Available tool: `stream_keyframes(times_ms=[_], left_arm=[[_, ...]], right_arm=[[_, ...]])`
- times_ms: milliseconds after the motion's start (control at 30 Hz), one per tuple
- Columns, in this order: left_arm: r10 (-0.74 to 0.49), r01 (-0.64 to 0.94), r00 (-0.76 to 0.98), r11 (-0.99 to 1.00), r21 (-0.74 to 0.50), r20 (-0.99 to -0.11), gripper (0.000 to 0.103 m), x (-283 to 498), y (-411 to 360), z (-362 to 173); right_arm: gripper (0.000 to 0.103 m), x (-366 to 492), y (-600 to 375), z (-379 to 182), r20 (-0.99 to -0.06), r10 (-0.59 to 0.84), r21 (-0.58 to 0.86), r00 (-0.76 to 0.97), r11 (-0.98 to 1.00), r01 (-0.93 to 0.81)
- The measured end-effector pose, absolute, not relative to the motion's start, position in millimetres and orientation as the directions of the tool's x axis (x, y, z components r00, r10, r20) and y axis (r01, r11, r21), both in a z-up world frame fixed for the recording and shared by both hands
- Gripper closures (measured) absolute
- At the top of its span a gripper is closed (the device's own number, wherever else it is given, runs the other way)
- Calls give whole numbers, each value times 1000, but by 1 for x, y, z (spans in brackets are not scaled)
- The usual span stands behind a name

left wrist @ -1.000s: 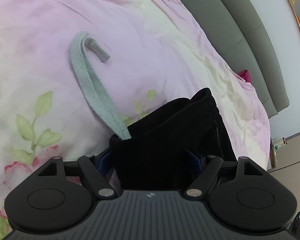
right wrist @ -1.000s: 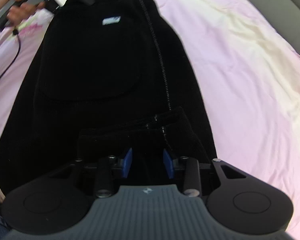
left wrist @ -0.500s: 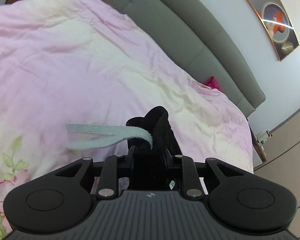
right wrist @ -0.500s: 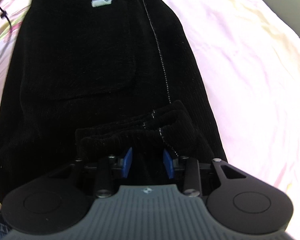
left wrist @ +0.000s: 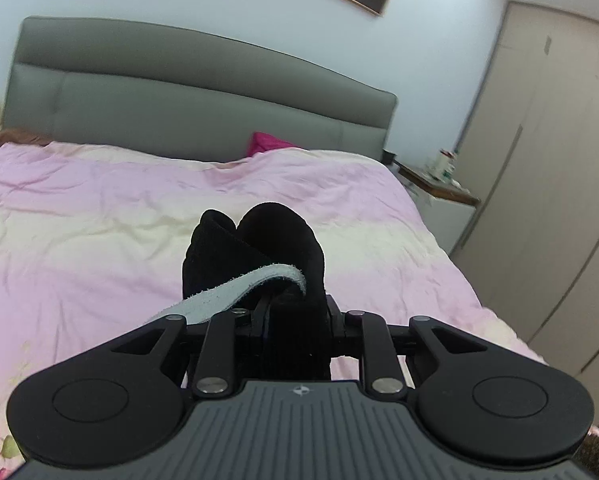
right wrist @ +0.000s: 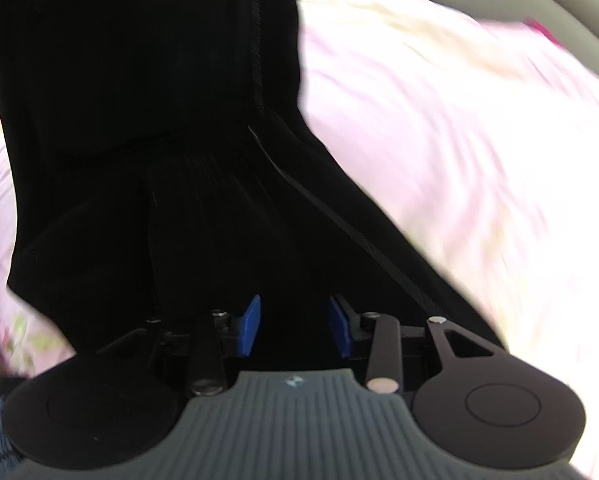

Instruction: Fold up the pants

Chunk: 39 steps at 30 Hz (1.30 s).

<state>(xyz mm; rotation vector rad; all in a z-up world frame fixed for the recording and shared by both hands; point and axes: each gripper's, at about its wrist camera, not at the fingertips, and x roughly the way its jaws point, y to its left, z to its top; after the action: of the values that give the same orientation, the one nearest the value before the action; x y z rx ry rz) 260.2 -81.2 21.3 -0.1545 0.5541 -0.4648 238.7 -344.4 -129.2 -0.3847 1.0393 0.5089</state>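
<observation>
The black pants (right wrist: 147, 100) hang in front of the right wrist view, above the pink bedspread (right wrist: 439, 128). My right gripper (right wrist: 294, 326) holds black fabric between its blue pads (right wrist: 249, 324), a moderate gap across. My left gripper (left wrist: 295, 312) is shut on a bunched corner of the pants' waistband (left wrist: 267, 248), lifted above the bed. A grey drawstring (left wrist: 235, 290) drapes from the bunch over the left finger.
The pink and cream bedspread (left wrist: 99, 220) covers the bed. A grey padded headboard (left wrist: 179, 104) stands behind it, with a magenta cushion (left wrist: 271, 142) at its foot. A nightstand (left wrist: 435, 184) and wardrobe doors (left wrist: 547, 160) are to the right.
Both grippers have lifted the pants off the bed. The left view has tilted up from the bedspread to the headboard. The right view is blurred by motion and the folded hem no longer shows.
</observation>
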Motion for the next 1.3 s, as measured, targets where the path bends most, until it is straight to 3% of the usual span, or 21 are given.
stream_keyframes(times_ms=[167,333,500,633,700,767,867,967,1100,1200,1300], left_arm=[[-497,565,650,822,-71,-575,77,234,-203,-10],[-453,695,521,717,52,-723,77,211,-291,-93],[-371,749,397,660,62,-839,76,206,-319,-166],[-363,768,355,638,48,-862,66,204,-328,-165],[-411,778,311,628,-20,-857,44,206,-324,-154],[-509,786,220,598,-158,-832,42,204,-316,-138],[-558,776,242,602,-186,-794,38,196,-298,-116],[-538,767,315,629,-124,-782,35,192,-264,-104],[-400,729,462,680,82,-791,30,188,-215,-106],[-320,688,492,713,136,-810,25,186,-176,-120],[-253,649,483,746,149,-838,24,184,-144,-142]], right_arm=[[67,194,-429,-132,-880,207,18,427,914,-406],[67,161,-483,-146,-872,222,84,437,946,-313],[68,144,-493,-159,-870,231,108,435,951,-290],[68,143,-490,-163,-872,229,109,432,952,-284],[68,148,-488,-164,-871,233,111,433,951,-288],[67,147,-489,-163,-868,227,104,441,953,-286],[66,145,-493,-146,-852,234,114,469,956,-271],[65,143,-491,-130,-835,236,122,497,960,-251],[63,141,-482,-108,-801,281,177,529,955,-239],[43,136,-466,-95,-775,328,227,540,942,-248],[40,145,-451,-93,-765,362,268,533,931,-249]])
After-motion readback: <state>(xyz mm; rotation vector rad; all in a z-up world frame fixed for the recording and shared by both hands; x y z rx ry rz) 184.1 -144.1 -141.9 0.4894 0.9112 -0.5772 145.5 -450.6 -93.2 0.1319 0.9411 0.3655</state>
